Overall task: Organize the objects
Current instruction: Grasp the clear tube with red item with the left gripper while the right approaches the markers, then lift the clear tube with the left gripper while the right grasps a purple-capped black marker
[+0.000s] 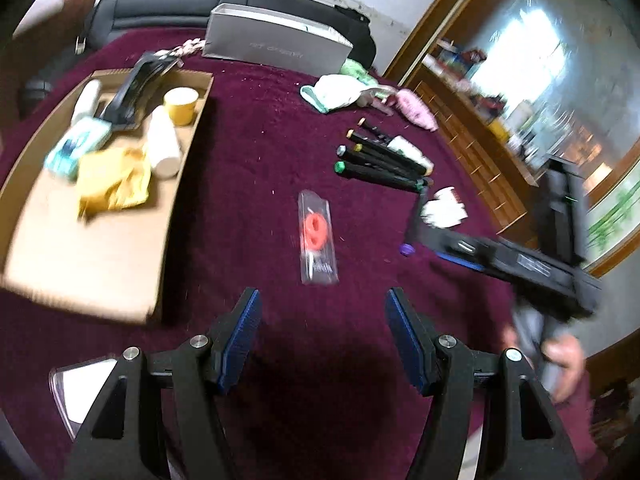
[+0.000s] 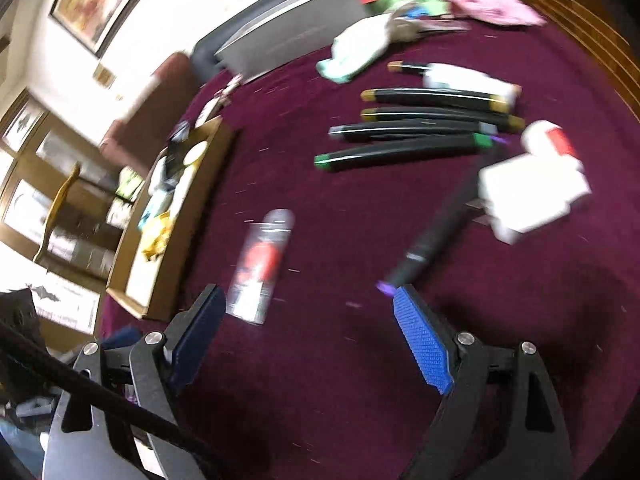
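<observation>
1. Left gripper [image 1: 322, 334]: jaws approx. half open, nothing held, above maroon cloth [image 1: 256, 152].
2. Right gripper [image 2: 308, 320]: jaws wide, empty.
3. Clear plastic packet w/ red item [image 1: 317, 236]: flat on cloth, between brown cardboard tray [image 1: 100, 256] and black markers [image 1: 380, 162].

A maroon cloth [image 1: 256, 128] bears a cardboard tray [image 1: 120, 264], black markers [image 1: 384, 164], a clear packet [image 1: 318, 236] and a grey box [image 1: 276, 42].

6 markers [image 2: 404, 152]; 1 cardboard box [image 1: 120, 264]; 2 white bottles [image 1: 162, 142]; 1 yellow cup [image 1: 181, 105].
</observation>
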Demonstrator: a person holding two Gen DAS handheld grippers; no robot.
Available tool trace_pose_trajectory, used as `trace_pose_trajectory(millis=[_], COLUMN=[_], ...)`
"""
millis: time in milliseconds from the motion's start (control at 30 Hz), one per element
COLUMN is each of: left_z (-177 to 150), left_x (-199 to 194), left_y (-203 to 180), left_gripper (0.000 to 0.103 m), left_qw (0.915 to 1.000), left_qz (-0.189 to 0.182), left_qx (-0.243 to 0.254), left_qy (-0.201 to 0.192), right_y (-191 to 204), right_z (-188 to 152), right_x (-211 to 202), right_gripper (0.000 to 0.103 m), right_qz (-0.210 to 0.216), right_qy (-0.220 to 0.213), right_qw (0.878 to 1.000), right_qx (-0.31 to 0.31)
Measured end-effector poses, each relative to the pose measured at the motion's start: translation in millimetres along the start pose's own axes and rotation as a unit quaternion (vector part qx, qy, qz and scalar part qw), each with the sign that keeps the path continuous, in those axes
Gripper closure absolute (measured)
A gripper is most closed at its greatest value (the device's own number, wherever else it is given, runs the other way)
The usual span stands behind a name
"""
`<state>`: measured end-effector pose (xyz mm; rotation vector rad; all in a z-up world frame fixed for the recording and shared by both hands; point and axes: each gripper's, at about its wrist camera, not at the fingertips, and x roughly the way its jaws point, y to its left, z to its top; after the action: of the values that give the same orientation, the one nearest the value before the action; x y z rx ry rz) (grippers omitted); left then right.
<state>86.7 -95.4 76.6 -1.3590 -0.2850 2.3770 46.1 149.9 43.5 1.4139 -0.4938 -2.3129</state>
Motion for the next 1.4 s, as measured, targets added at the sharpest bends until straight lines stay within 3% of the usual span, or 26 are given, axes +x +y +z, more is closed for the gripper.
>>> trace_pose_trajectory(millis=[133, 267, 367, 467, 533, 867, 1067, 1167, 1200, 1233, 1400], left_z=[22.3, 34.5, 39.2, 36.8, 32.4, 34.3, 31.5, 27.2, 26.0, 25.3, 20.9], left_x=[50.0, 88.8, 102.6, 110.3, 111.9, 78.4, 40.5, 18.5, 12.2, 7.2, -9.2], left_y=[-5.5, -15.0, -22.9, -33.3, -39.1, -12.8, -6.1, -3.0, -0.8, 1.9, 18.8], left_gripper=[0.045, 0.045, 0.045, 0.072, 0.093, 0.093, 0.093, 0.093, 0.093, 0.093, 0.093], left_qw=[0.9975, 0.9893, 0.9857, 0.9877, 0.9854, 0.9971, 0.9999, 0.9993, 0.999, 0.9988, 0.9966], left_qz=[0.063, 0.135, 0.153, 0.126, 0.135, 0.061, -0.005, -0.033, -0.04, -0.043, -0.065], left_qx=[0.005, 0.04, 0.063, 0.078, 0.093, 0.031, -0.006, -0.015, -0.018, -0.02, -0.04], left_qy=[0.032, 0.04, 0.035, 0.05, 0.046, 0.035, 0.013, -0.003, -0.008, -0.013, -0.028], right_y=[-19.4, -23.7, -26.7, -25.0, -25.8, -26.5, -22.6, -22.9, -23.4, -24.1, -23.5], right_z=[-7.8, -8.7, -9.4, -7.4, -5.7, 16.1, 33.7, 40.5, 42.8, 44.3, 49.0], right_x=[-14.3, -25.8, -30.9, -33.4, -35.3, -1.5, 24.2, 34.9, 39.3, 42.9, 48.2], right_gripper=[0.016, 0.016, 0.016, 0.016, 0.016, 0.016, 0.016, 0.028, 0.037, 0.053, 0.071], right_qz=[-0.002, -0.01, -0.013, -0.013, -0.016, -0.041, -0.134, -0.156, -0.164, -0.169, -0.213], right_qy=[-0.013, -0.03, -0.034, -0.039, -0.043, -0.023, -0.021, -0.019, -0.017, -0.014, -0.019], right_qw=[1.0, 0.999, 0.999, 0.999, 0.998, 0.997, 0.989, 0.985, 0.984, 0.983, 0.974], right_qx=[0.024, 0.028, 0.03, 0.033, 0.035, 0.061, 0.065, 0.065, 0.067, 0.068, 0.068])
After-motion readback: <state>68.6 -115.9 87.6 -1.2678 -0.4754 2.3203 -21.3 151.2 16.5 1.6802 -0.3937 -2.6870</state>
